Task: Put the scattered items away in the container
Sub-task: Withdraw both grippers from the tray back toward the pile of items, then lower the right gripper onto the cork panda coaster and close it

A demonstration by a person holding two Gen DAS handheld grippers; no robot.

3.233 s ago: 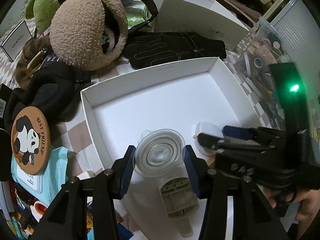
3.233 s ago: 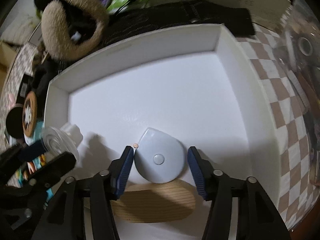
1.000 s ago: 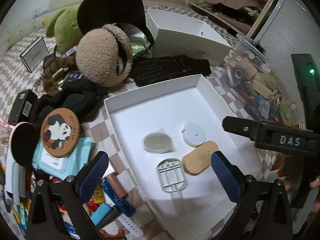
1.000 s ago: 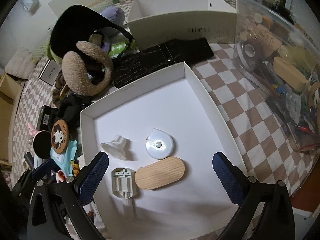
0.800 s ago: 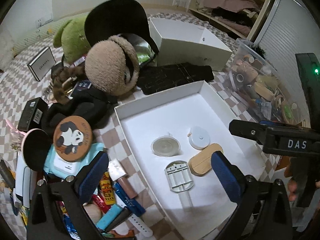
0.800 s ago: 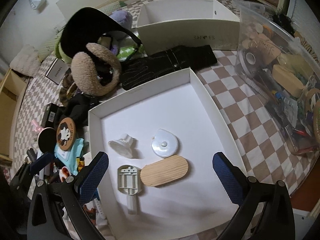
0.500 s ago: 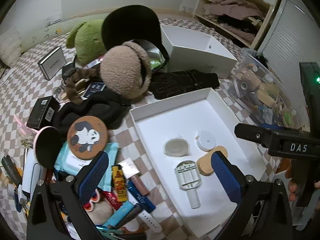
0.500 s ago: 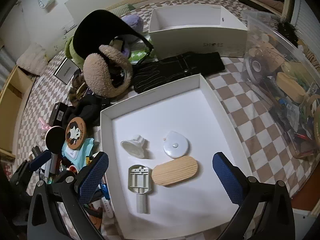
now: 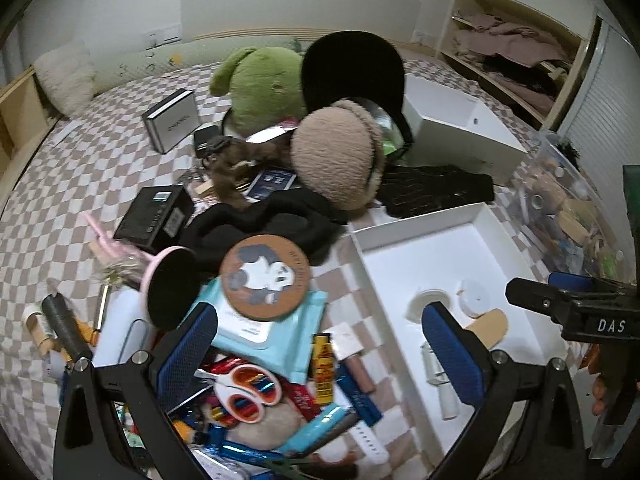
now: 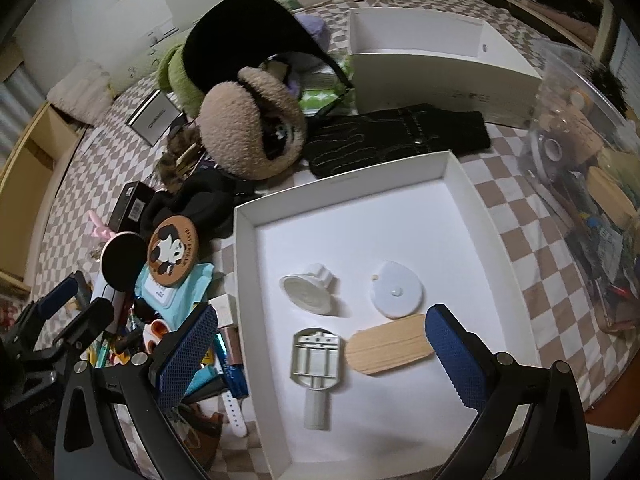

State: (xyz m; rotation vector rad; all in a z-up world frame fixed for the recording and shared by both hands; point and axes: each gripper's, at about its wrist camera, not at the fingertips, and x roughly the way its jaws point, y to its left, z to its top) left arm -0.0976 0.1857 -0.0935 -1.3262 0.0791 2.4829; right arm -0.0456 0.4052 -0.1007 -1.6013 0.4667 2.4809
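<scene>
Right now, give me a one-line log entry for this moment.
left gripper: open, empty, over clutter | right gripper: open, empty, above white box | in box: suction cup, tape measure, wooden lid, plastic tool

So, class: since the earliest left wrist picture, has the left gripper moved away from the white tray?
Yes. The left gripper has let go of the clear suction cup, risen and swung left of the white tray, hanging open over the clutter.
</scene>
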